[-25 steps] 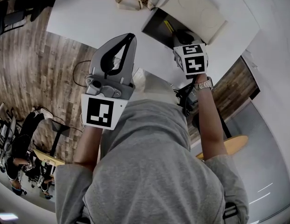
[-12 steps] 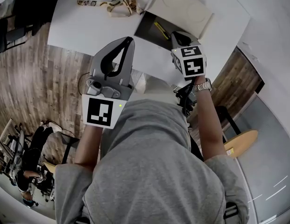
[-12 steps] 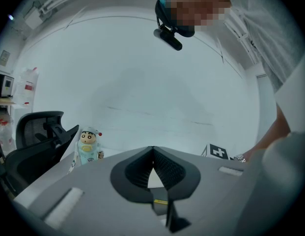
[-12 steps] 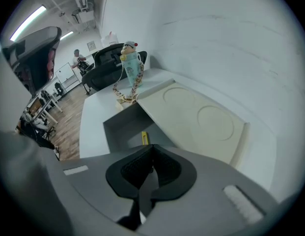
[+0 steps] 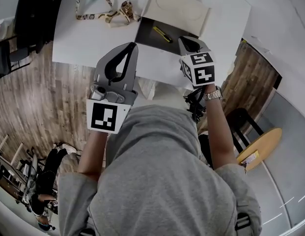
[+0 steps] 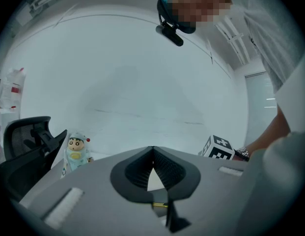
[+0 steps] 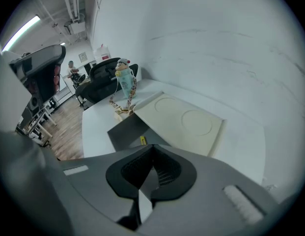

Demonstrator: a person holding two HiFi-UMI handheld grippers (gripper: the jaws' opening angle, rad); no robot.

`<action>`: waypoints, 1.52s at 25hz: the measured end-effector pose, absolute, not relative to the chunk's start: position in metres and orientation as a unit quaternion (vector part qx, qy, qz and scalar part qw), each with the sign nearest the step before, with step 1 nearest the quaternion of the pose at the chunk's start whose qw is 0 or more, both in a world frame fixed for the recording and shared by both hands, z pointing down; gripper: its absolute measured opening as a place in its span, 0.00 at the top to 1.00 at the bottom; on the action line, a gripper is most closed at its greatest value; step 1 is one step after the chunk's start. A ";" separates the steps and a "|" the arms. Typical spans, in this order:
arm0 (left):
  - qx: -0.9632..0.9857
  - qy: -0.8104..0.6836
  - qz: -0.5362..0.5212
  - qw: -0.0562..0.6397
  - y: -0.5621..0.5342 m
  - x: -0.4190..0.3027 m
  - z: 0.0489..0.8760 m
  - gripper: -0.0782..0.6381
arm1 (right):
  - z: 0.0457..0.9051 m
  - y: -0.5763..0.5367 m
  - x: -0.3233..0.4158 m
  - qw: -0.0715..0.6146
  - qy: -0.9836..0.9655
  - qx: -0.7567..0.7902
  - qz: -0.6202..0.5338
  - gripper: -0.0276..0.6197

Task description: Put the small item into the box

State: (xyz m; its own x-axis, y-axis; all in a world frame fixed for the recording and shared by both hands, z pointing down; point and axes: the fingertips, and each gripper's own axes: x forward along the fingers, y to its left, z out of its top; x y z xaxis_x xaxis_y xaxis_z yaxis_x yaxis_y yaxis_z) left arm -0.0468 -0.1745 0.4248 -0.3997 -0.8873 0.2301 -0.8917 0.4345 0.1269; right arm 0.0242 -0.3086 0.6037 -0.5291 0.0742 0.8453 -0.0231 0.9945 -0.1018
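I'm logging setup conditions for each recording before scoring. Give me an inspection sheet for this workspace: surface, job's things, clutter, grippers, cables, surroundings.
Surface: white table, mostly bare.
Job's things: open box with a dark inside, pale lid folded back; small yellow item lies inside the box.
Clutter: patterned lanyard and cartoon figure bottle at the table's far left corner.
Grippers: left gripper shut, empty; right gripper shut, empty; both held over the table's near side.
Cables: dark tangle by the right wrist, maybe cable; cannot tell.
Surroundings: wood floor, black office chair, round wooden table, white wall.
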 end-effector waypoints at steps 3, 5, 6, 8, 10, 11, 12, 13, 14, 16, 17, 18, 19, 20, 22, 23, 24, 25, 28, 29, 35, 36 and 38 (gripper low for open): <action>0.546 -0.828 0.011 0.124 -0.180 -0.042 0.417 0.89 | 0.592 -0.311 0.031 0.474 -0.879 0.000 0.059 0.93; 0.556 -0.822 0.012 0.119 -0.183 -0.037 0.413 0.89 | 0.584 -0.312 0.036 0.466 -0.882 0.007 0.063 0.93; 0.561 -0.820 0.013 0.117 -0.184 -0.035 0.412 0.89 | 0.581 -0.311 0.038 0.463 -0.884 0.010 0.065 0.93; 0.569 -0.814 0.015 0.116 -0.184 -0.031 0.410 0.89 | 0.575 -0.311 0.042 0.457 -0.887 0.015 0.067 0.93; 0.576 -0.809 0.016 0.116 -0.184 -0.027 0.410 0.89 | 0.567 -0.310 0.045 0.448 -0.891 0.022 0.070 0.93; 0.580 -0.806 0.017 0.116 -0.184 -0.026 0.409 0.89 | 0.563 -0.310 0.047 0.442 -0.893 0.027 0.074 0.93; 0.584 -0.803 0.017 0.116 -0.185 -0.024 0.409 0.89 | 0.558 -0.309 0.048 0.436 -0.896 0.032 0.080 0.93; 0.588 -0.800 0.017 0.116 -0.185 -0.022 0.409 0.89 | 0.553 -0.309 0.050 0.430 -0.898 0.036 0.086 0.93; 0.592 -0.797 0.018 0.116 -0.185 -0.020 0.409 0.89 | 0.548 -0.308 0.052 0.423 -0.900 0.041 0.092 0.93; 0.601 -0.790 0.020 0.117 -0.186 -0.016 0.408 0.89 | 0.538 -0.306 0.057 0.410 -0.905 0.051 0.102 0.93; 0.606 -0.787 0.020 0.117 -0.187 -0.015 0.407 0.89 | 0.533 -0.305 0.059 0.403 -0.908 0.055 0.106 0.93; 0.610 -0.784 0.019 0.116 -0.188 -0.014 0.405 0.89 | 0.527 -0.304 0.061 0.394 -0.910 0.060 0.110 0.93; 0.614 -0.781 0.018 0.114 -0.189 -0.013 0.404 0.89 | 0.521 -0.303 0.062 0.385 -0.913 0.065 0.114 0.93; 0.618 -0.778 0.017 0.111 -0.190 -0.012 0.402 0.89 | 0.515 -0.301 0.063 0.375 -0.917 0.069 0.119 0.93; 0.626 -0.773 0.016 0.104 -0.193 -0.011 0.398 0.89 | 0.503 -0.299 0.064 0.355 -0.923 0.078 0.127 0.93; 0.630 -0.770 0.015 0.100 -0.194 -0.011 0.396 0.89 | 0.497 -0.297 0.064 0.345 -0.926 0.083 0.130 0.93; 0.633 -0.768 0.015 0.097 -0.195 -0.011 0.394 0.89 | 0.490 -0.295 0.064 0.335 -0.929 0.087 0.132 0.93; 0.636 -0.766 0.013 0.094 -0.195 -0.011 0.392 0.89 | 0.484 -0.294 0.064 0.326 -0.932 0.091 0.132 0.93; 0.641 -0.762 0.011 0.093 -0.193 -0.008 0.387 0.89 | 0.468 -0.288 0.066 0.303 -0.938 0.104 0.134 0.93; 0.643 -0.760 0.012 0.092 -0.192 -0.008 0.386 0.89 | 0.463 -0.287 0.066 0.295 -0.940 0.108 0.136 0.93; 0.649 -0.756 0.010 0.084 -0.184 -0.008 0.376 0.89 | 0.425 -0.274 0.070 0.239 -0.952 0.130 0.138 0.93; 0.648 -0.758 0.007 0.080 -0.183 -0.010 0.373 0.89 | 0.418 -0.272 0.070 0.230 -0.954 0.133 0.137 0.93; 0.643 -0.763 -0.005 0.068 -0.180 -0.014 0.366 0.89 | 0.406 -0.267 0.071 0.215 -0.958 0.136 0.135 0.93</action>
